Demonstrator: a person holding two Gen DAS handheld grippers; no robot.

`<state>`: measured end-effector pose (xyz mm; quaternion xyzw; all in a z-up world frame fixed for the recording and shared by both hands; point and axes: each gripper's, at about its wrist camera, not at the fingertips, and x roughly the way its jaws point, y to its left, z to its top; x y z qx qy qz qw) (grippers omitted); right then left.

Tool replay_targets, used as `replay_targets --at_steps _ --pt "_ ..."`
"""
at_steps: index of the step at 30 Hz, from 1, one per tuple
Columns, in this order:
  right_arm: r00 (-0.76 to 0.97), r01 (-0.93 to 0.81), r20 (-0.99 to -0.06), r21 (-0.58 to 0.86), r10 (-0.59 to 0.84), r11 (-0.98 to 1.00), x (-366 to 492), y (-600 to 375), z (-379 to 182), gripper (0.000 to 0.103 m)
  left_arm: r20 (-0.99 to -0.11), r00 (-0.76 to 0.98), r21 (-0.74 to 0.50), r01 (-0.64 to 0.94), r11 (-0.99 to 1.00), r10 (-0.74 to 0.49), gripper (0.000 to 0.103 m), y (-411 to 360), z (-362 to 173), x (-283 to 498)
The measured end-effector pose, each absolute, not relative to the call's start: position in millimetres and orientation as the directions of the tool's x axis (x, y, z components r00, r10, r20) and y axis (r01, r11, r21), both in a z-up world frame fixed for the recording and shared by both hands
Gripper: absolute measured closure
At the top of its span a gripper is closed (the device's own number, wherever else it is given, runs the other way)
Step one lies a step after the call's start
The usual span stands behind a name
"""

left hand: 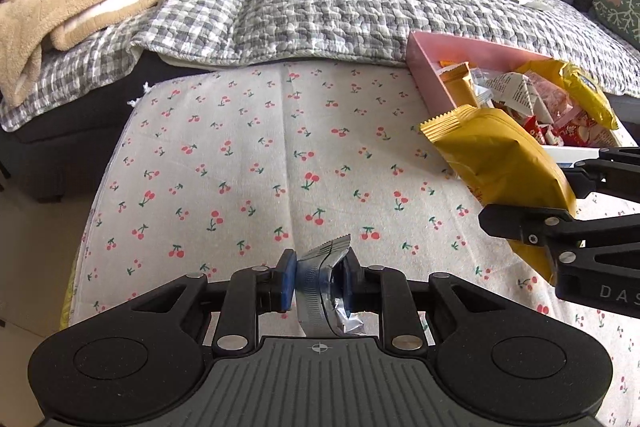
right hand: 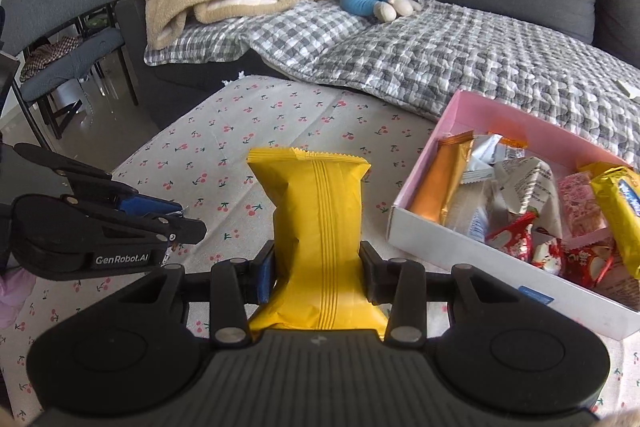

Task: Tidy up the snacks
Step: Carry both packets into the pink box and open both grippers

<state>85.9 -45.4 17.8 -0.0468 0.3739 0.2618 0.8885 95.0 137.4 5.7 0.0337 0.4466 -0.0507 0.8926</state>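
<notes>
Beside the pink box (right hand: pixel 480 115), each claw grips a packet, yellow (right hand: pixel 320 227) right, silver (left hand: pixel 320 279) left.

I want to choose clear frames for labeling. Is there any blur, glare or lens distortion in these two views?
Left wrist view: sharp; fisheye bends the sofa edge, corners dark, small glare on the silver wrapper. Right wrist view: also sharp, same curved edges; the yellow snack bag evenly lit, the pink box without harsh shadow.

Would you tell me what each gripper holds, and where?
Left gripper: silver packet, near its crimped end. Right gripper: yellow packet, across its lower middle.
</notes>
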Motion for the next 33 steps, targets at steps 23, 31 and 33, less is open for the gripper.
replay_targets --at_steps 23,31,33 --pt "0.689 -0.266 -0.666 0.135 0.287 0.954 140.8 -158.9 55.7 0.065 -0.666 0.705 -0.076 0.259 0.963 -0.242 0.082 19.5 60.3 172.9" --pt "0.663 -0.225 -0.699 0.156 0.268 0.962 187.9 -173.1 48.3 0.065 -0.687 0.691 -0.060 0.255 0.965 -0.225 0.082 -1.1 39.6 225.7" --pt "0.655 -0.226 -0.709 0.146 0.261 0.963 197.2 -173.1 45.4 0.065 -0.693 0.690 -0.043 0.253 0.967 -0.211 0.082 -5.4 33.3 236.7"
